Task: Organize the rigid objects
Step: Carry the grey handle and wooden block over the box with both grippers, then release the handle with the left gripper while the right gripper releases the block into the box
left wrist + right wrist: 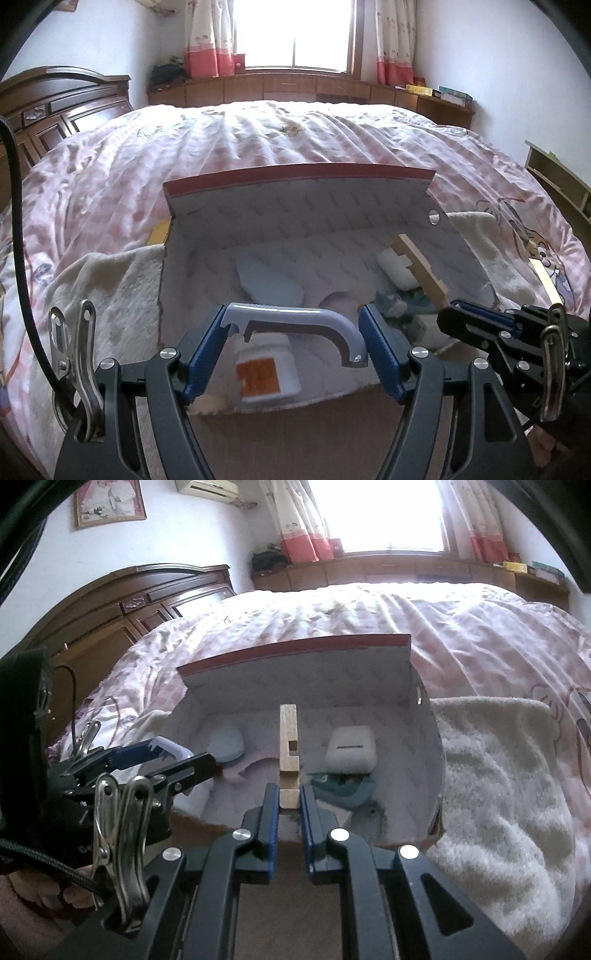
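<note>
An open cardboard box (295, 206) (424, 746) lies on the bed, its lid standing at the back. My left gripper (295, 328) is shut on a pale blue curved plastic piece (295, 315) and holds it over the box's front edge; it also shows at the left of the right wrist view (166, 755). My right gripper (288, 794) is shut on a notched wooden block (288, 746) and holds it upright over the box; the block also shows in the left wrist view (421, 269). Inside lie a white bottle with an orange label (266, 369), a pale blue oval piece (266, 280), and a white case (351, 749).
A teal-patterned item (347, 786) lies in the box's right part. A cream fleece blanket (498, 775) lies under and around the box on the pink checked bedspread (258, 136). A dark wooden headboard (55, 107) stands at the left. A low wooden cabinet (295, 86) runs under the window.
</note>
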`<state>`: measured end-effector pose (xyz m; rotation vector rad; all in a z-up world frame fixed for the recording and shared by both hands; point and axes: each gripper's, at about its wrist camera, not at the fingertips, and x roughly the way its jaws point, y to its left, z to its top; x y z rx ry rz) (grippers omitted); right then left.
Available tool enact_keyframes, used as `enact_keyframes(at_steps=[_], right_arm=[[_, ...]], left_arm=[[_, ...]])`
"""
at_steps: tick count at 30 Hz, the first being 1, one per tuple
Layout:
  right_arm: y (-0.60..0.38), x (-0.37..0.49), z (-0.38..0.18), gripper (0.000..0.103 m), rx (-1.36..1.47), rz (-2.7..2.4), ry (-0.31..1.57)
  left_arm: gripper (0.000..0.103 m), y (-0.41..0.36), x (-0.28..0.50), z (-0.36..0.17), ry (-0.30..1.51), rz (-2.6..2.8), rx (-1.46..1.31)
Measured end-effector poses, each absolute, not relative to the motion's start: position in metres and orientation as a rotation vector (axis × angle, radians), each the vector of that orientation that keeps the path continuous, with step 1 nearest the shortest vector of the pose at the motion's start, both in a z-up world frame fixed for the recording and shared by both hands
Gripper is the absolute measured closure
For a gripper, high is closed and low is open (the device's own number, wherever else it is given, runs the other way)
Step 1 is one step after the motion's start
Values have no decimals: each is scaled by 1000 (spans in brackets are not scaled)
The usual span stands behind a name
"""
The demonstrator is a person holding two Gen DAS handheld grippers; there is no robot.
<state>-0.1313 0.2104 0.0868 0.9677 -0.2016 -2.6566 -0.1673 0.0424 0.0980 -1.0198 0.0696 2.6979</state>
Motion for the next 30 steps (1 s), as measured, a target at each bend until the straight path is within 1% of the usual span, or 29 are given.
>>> enact_keyframes(at_steps=[10, 14, 20, 23, 30], right_arm=[[211, -150, 76, 91, 1014, -2681, -202], [213, -153, 73, 82, 1034, -2683, -239], [214, -150, 76, 81, 1020, -2689, -240], [214, -150, 76, 77, 1018, -2688, -249], [214, -149, 77, 77, 1018, -2687, -254]], left_arm=[[30, 46, -183, 86, 54, 2676, -1057], [30, 48, -186, 81, 69, 2683, -1094], [29, 45, -185, 81, 40, 2707, -1097], [29, 43, -185, 82, 33, 2709, -1102], [29, 41, -181, 85, 30, 2714, -1109]])
